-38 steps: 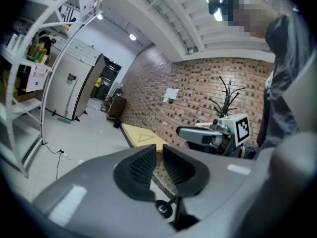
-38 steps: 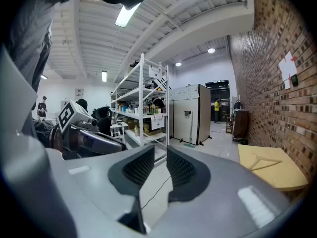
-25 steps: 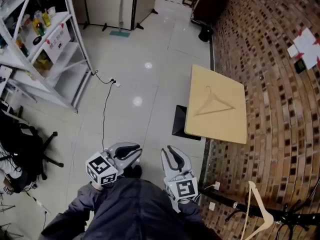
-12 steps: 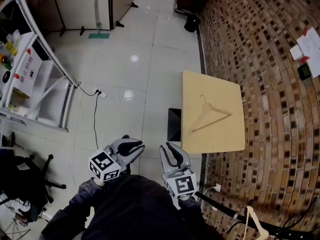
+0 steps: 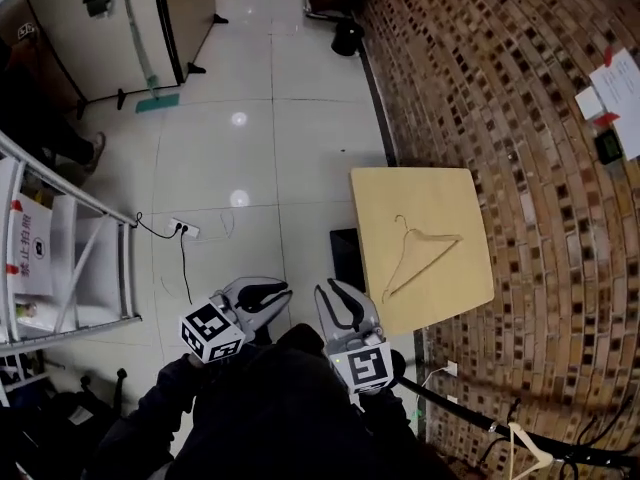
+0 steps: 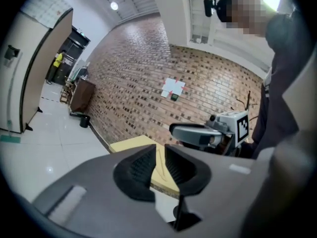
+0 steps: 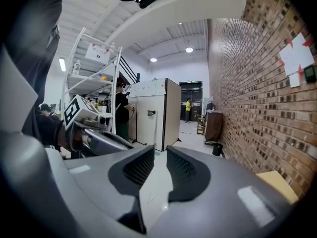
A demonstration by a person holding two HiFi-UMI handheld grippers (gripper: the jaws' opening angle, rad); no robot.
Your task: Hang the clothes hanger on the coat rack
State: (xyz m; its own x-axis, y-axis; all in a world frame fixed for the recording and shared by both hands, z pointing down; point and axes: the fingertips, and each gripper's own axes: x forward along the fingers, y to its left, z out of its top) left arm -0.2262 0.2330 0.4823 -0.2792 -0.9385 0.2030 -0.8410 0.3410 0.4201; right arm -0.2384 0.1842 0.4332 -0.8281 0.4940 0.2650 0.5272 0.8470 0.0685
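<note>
At Lower Centre: Both Grippers Empty, Hanger Up and Right

Head view: I hold the left gripper (image 5: pixel 272 296) and right gripper (image 5: pixel 335 293) at lower centre. The clothes hanger (image 5: pixel 418 256) lies flat on the table (image 5: pixel 440 193), up and right of both grippers. Its long axis runs from lower left to upper right, hook toward the top. My right gripper is nearer. The coat rack (image 5: pixel 470 418) sits at lower right.

Left gripper view: jaws narrowly apart, nothing between them.

Right gripper view: jaws slightly wider, empty, with only floor (image 7: pixel 157 182) beyond.
</note>
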